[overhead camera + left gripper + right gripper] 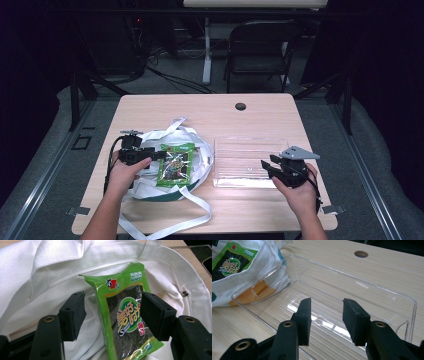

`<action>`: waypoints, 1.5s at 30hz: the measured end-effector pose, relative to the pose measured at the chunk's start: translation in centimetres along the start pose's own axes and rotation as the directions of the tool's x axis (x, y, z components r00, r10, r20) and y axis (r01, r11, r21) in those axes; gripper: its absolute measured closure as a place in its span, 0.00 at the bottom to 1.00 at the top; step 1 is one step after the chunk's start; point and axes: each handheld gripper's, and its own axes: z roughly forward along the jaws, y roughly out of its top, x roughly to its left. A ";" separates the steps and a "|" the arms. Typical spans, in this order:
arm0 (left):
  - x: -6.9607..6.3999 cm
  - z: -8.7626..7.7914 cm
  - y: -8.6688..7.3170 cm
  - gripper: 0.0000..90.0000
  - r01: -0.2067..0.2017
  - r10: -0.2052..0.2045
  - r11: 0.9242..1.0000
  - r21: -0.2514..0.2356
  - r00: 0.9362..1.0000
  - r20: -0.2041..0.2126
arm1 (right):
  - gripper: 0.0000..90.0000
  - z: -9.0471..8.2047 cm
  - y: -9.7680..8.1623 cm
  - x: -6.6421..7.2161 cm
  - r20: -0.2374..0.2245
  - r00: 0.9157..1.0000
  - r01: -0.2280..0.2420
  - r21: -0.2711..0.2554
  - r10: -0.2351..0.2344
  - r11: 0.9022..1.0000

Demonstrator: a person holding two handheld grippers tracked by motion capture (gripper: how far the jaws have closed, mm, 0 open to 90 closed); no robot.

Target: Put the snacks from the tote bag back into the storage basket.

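A green snack packet [176, 165] [125, 315] lies on a white tote bag [150, 186] [50, 270] at the table's left. My left gripper [157, 156] [113, 305] straddles the packet's near end with its jaws open. The right pad rests against the packet's edge and the left pad stands clear of it. My right gripper [267, 167] [325, 312] hovers open over the near right corner of a clear plastic tray [216, 160] [374, 287], with nothing between its pads. In the right gripper view the packet [229, 262] and bag [269, 262] sit beyond the tray's left end.
The bag's long white straps [172, 227] trail toward the table's front edge. A round cable hole [240, 106] sits at the table's far middle. A folding chair [260, 45] stands behind the table [280, 120].
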 end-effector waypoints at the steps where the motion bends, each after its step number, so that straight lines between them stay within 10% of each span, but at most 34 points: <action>1: 0.0 0.1 0.0 0.41 0.006 -0.006 1.000 -0.001 1.000 0.003 | 0.65 0.0 0.0 0.0 0.000 1.000 0.000 0.000 0.000 1.000; 45: 0.2 4.2 -0.5 0.36 0.040 -0.047 0.992 0.118 0.997 0.058 | 0.65 -0.4 -0.5 0.4 0.010 1.000 0.009 -0.001 -0.009 1.000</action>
